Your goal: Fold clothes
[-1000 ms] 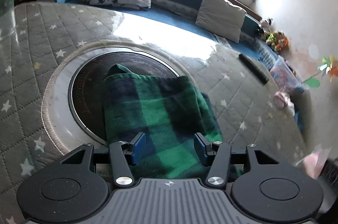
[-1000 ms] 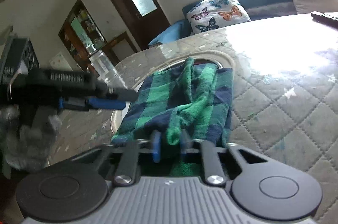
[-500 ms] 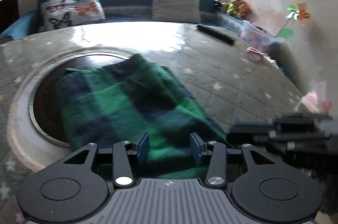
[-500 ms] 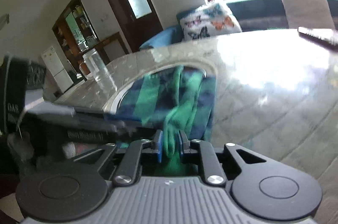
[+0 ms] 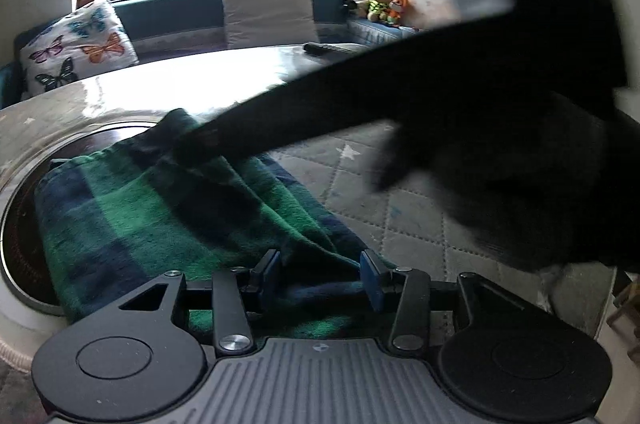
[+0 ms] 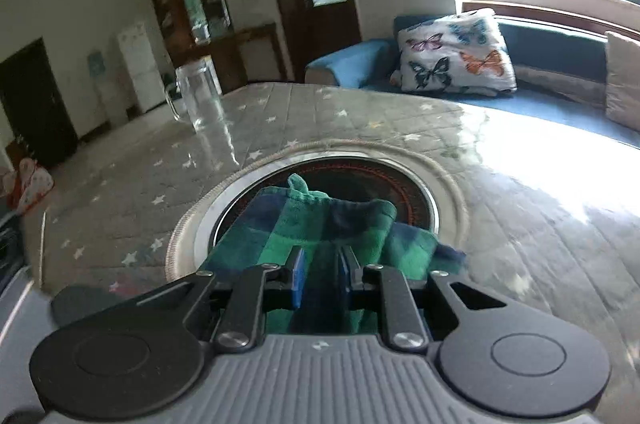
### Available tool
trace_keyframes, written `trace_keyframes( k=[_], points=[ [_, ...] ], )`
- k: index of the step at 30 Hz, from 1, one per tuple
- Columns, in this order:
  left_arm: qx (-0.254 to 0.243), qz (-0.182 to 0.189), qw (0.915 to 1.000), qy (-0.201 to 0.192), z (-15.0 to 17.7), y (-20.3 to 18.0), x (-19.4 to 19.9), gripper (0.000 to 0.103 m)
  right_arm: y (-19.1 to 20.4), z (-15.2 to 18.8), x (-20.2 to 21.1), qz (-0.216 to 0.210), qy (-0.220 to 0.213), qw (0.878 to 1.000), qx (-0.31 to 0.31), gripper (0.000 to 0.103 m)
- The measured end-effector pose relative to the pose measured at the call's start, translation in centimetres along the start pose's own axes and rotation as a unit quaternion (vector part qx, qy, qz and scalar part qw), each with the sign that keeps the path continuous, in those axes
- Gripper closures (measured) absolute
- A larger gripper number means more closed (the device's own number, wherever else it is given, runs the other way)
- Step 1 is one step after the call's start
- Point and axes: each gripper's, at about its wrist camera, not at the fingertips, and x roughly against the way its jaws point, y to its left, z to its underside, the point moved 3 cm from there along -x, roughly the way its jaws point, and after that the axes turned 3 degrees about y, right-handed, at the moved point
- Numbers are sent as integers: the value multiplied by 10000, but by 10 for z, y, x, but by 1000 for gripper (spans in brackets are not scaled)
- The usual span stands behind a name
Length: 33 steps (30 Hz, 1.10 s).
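Cloth [image 5: 152, 216], a green and dark-blue checked fleece piece, lay part-folded on the desk [image 5: 400, 208], its far end draped over the round dark inset ring [image 6: 452, 200] in the quilted star cover. I had the left claw [image 5: 320, 274] low at the near edge, its blue pads standing apart with a ridge of fleece lying between them but not pinched. My right claw [image 6: 320, 276] had its pads drawn close together on a raised fold of the same cloth, so I judged it clamped there and carrying that edge. Seen from the left wrist, the right tool crossed as a dark blur over the cloth's right side, which told me the two tools were close.

To do this fold well, I reckoned the carried edge should travel low and level across the lower layer, with the left claw only steadying the near hem, or closing on it if the fleece began to drag. Fleece is thick and grippy, so it would tend to bunch rather than slide; a slow sweep would keep the layers square. I also wanted the far corners lined up before letting go. A glass jug [image 6: 198, 96] stood well apart on the far left, out of the way.
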Motion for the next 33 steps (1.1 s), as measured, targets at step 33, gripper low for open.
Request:
trace_keyframes(
  k=[33],
  points=[
    [1574,-827,9832,-408,-27,151,12,64,-54,20,-38,153,297,9976,-609,89]
  ],
)
